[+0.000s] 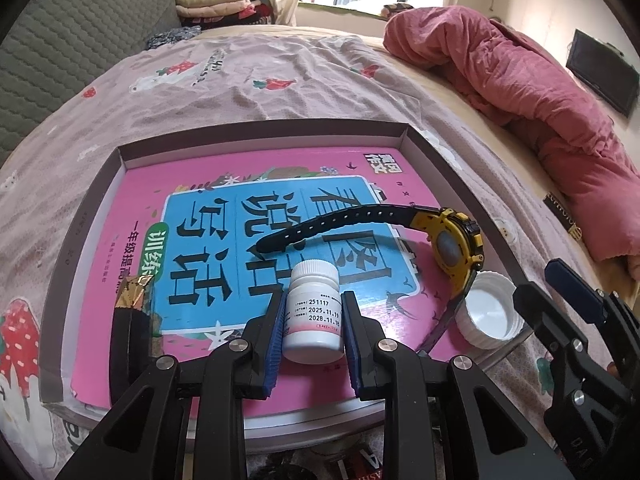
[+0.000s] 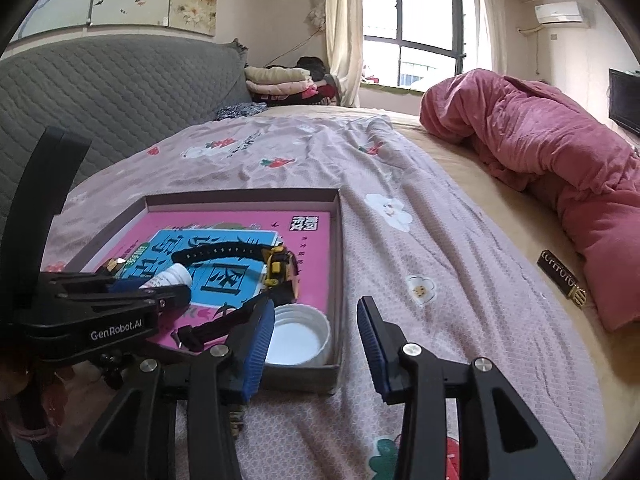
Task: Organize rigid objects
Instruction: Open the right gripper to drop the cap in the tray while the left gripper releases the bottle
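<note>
The left gripper [image 1: 314,320] held a small white pill bottle [image 1: 315,312] across its body, blue pads pressed to either side of the label, with the bottle low over the pink book [image 1: 248,240] that lay inside the shallow box [image 1: 264,125] on the bed [image 1: 280,80]. Whether the bottle's base touched the book could not be told. The bottle looked light, stiff and smooth-sided, so it would likely slip or twist if gripped near the cap; the mid-body hold seemed the safest place. The watch [image 1: 456,244], lying on the book just beyond, would probably handle differently: a hard yellow case with a bendy black strap, best taken by the case. The white cap [image 1: 491,312] sat open side up in the box's near right corner, rigid and light, graspable across its rim.

The right gripper [image 2: 316,336] stood wide open and empty, one pad over the box's corner beside the cap [image 2: 298,336] and the other over the bedsheet.

The left wrist view alone showed the bottle's printed dates and a dark, gold-topped object [image 1: 134,320] at the box's left side, which could not be identified. The right wrist view showed the bottle [image 2: 170,278] tilted rather than upright, and a small black item with a gold end [image 2: 562,276] on the bed near the red quilt [image 2: 540,140], well apart from the box; the left view caught that item only at its edge.
</note>
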